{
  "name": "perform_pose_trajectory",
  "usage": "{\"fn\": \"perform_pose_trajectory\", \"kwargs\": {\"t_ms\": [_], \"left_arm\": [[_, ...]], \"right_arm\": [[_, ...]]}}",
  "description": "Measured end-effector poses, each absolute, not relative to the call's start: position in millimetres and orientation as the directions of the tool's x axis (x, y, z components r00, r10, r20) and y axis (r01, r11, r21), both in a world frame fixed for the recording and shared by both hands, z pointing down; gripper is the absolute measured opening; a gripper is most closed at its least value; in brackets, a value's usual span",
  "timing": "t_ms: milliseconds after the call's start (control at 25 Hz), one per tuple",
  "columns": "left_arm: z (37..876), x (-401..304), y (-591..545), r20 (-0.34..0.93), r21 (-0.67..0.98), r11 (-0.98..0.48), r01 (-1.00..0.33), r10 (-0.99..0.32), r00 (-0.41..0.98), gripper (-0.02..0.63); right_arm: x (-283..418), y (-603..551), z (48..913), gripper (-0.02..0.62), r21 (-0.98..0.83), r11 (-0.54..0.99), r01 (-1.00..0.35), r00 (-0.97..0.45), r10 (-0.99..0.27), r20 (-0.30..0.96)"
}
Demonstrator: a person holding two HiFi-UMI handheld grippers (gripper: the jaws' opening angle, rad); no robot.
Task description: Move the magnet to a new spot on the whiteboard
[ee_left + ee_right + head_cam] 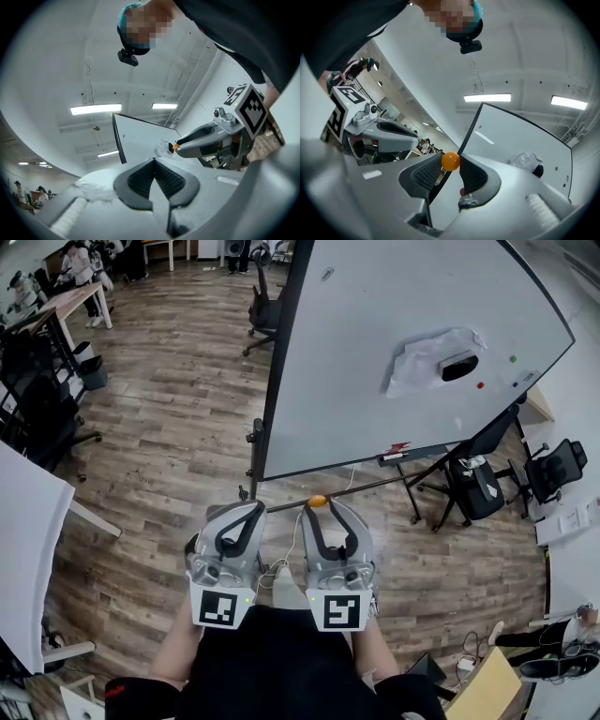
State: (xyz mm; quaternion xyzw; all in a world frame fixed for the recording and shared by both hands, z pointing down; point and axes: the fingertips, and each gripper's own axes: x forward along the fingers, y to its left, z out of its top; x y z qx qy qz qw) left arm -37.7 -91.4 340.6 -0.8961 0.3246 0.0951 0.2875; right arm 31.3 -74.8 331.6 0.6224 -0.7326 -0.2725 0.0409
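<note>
**Jaws pinching the magnet, off the board**

Right gripper (319,505) is clamping the orange magnet (450,161) between its jaw tips, well apart from the whiteboard (375,352). Left gripper (153,161) is idling beside it, jaws pressed together on nothing. The carrying step seems to be in hand. The next move is calling for a reach to a bare patch, clear of the cloth (427,360).
</note>
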Motion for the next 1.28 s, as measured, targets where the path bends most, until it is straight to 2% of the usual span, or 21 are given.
{"fn": "perform_pose_trajectory", "kwargs": {"t_ms": [1280], "left_arm": [[342.5,-8.2,-121.0,-0.34,-0.472,-0.618,-0.629,-0.53,0.777,0.002]], "right_arm": [[70.2,-111.4,316.8,0.126,0.453,0.056,-0.89,-0.216,-0.927,-0.308]]}}
